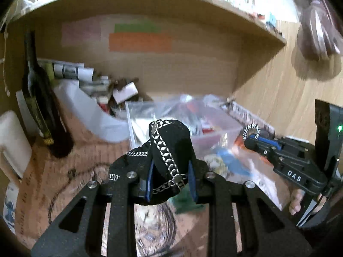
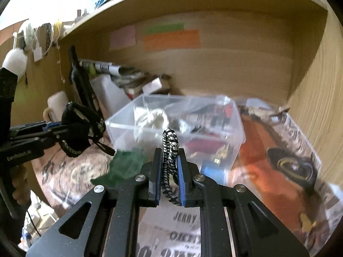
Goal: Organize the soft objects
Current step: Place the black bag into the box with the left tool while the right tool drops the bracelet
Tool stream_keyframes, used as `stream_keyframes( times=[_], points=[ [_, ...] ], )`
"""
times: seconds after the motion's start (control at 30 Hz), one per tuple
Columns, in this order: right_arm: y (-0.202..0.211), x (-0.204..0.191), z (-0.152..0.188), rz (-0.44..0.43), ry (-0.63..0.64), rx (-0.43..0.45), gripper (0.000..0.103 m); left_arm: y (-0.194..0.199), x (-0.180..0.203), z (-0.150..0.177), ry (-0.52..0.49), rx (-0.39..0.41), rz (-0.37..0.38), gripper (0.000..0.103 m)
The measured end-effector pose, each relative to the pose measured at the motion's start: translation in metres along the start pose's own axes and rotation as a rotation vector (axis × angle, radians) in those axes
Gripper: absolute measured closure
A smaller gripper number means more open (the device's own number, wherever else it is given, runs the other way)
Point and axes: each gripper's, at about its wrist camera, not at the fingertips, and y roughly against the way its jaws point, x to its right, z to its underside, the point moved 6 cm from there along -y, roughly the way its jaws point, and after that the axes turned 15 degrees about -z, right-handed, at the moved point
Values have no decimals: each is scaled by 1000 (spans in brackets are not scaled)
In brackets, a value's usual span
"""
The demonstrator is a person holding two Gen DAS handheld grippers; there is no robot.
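My left gripper (image 1: pixel 170 169) is shut on a black fabric piece with silver chain trim (image 1: pixel 169 147), held above the desk; it also shows at the left of the right wrist view (image 2: pixel 80 128). My right gripper (image 2: pixel 169 171) is shut on a black-and-white braided cord loop (image 2: pixel 170 147), held just in front of a clear plastic box (image 2: pixel 235 132) that holds a white soft item (image 2: pixel 153 120) and small oddments. In the left wrist view the right gripper (image 1: pixel 254 138) sits at the right with the cord loop (image 1: pixel 251 130) sticking up. A green cloth (image 2: pixel 126 165) lies on the desk before the box.
A dark wine bottle (image 1: pixel 40 105) stands at the left under a wooden shelf (image 1: pixel 150 2). Papers and small boxes (image 1: pixel 103 83) pile up at the back. Printed paper (image 2: pixel 289 171) covers the desk. Sticky notes (image 2: pixel 171 39) are on the back wall.
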Motion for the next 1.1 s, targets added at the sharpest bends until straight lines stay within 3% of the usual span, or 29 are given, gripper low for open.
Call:
stream_keyframes(
  times=[0.27,0.53,0.73,1.1],
  points=[
    [0,9,-39,13,42,69,91,-9,3,-49,-7,85,-19,76],
    [-21,22,-68,10,51,79,91,-40,11,-76,4,87,-25,76],
    [-49,38,-70,2,28,20,91,-84,21,-74,-12,-3,-15,76],
    [-103,73,-40,20,-51,-166,91,-152,36,-47,-64,-162,-44,75]
  ],
)
